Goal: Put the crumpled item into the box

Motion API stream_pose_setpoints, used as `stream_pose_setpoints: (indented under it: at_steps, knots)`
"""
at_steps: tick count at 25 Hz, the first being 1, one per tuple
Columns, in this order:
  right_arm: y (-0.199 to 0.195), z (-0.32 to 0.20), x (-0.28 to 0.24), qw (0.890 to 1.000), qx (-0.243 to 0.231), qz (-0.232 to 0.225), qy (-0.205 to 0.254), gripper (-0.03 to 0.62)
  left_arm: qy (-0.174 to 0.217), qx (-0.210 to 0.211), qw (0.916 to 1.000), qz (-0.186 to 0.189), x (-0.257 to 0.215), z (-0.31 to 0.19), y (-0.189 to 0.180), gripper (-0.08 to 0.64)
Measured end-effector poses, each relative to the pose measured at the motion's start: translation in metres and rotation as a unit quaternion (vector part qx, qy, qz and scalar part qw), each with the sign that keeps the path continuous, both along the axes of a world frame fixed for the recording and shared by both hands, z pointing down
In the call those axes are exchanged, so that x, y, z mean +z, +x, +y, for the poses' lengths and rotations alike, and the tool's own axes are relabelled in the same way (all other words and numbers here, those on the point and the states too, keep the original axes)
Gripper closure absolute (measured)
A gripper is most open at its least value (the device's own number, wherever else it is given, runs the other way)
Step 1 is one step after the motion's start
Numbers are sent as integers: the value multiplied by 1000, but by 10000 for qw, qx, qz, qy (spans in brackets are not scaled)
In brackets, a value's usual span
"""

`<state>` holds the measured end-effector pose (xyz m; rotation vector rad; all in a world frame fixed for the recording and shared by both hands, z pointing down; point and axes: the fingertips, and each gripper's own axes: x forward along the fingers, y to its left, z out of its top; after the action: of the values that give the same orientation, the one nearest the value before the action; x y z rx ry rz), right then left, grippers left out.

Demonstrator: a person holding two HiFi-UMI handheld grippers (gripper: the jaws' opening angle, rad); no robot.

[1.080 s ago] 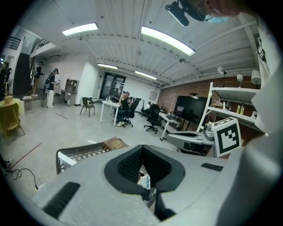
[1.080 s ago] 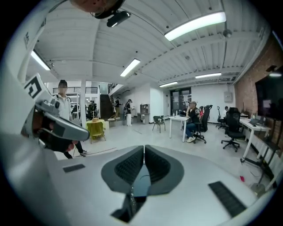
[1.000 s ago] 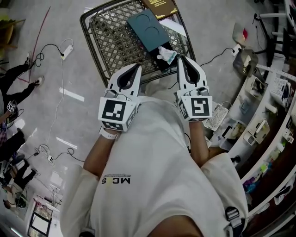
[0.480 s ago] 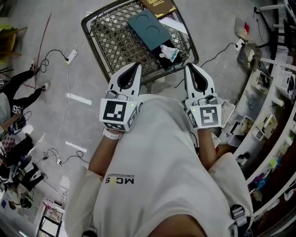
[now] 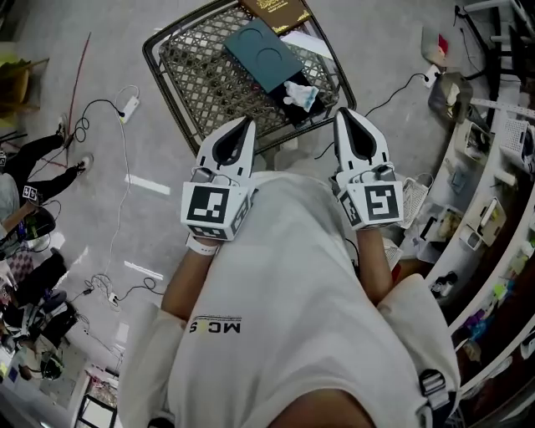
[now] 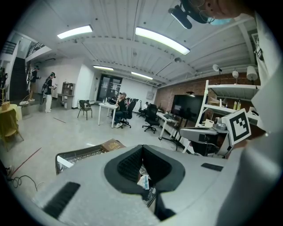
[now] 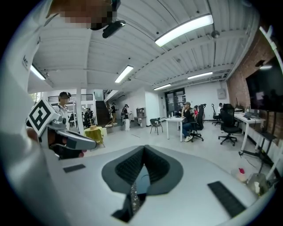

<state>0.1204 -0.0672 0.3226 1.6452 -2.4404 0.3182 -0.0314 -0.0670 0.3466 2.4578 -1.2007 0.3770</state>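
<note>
The crumpled white and teal item lies in a wire basket on the floor, against a teal box and a dark part under it. In the left gripper view a sliver of the crumpled item shows below the jaws. My left gripper is shut and empty, held at chest height over the basket's near edge. My right gripper is also shut and empty, a short way right of the item and well above it. In their own views the left gripper and the right gripper have their jaws pressed together.
A brown book lies at the basket's far edge. Cables and a power strip trail over the grey floor at left. Shelving with small goods lines the right side. A person is on the floor at far left.
My right gripper has drawn a little to the right, away from the crumpled item. The left gripper has held its place. Both stayed shut.
</note>
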Motion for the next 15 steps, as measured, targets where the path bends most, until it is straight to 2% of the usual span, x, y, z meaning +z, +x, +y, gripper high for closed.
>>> stream_pose_setpoints:
  at_steps: [15]
  knots:
    - [13, -6, 8, 10000, -30, -50, -62, 577, -28, -37, 10000, -77, 2, -3, 10, 540]
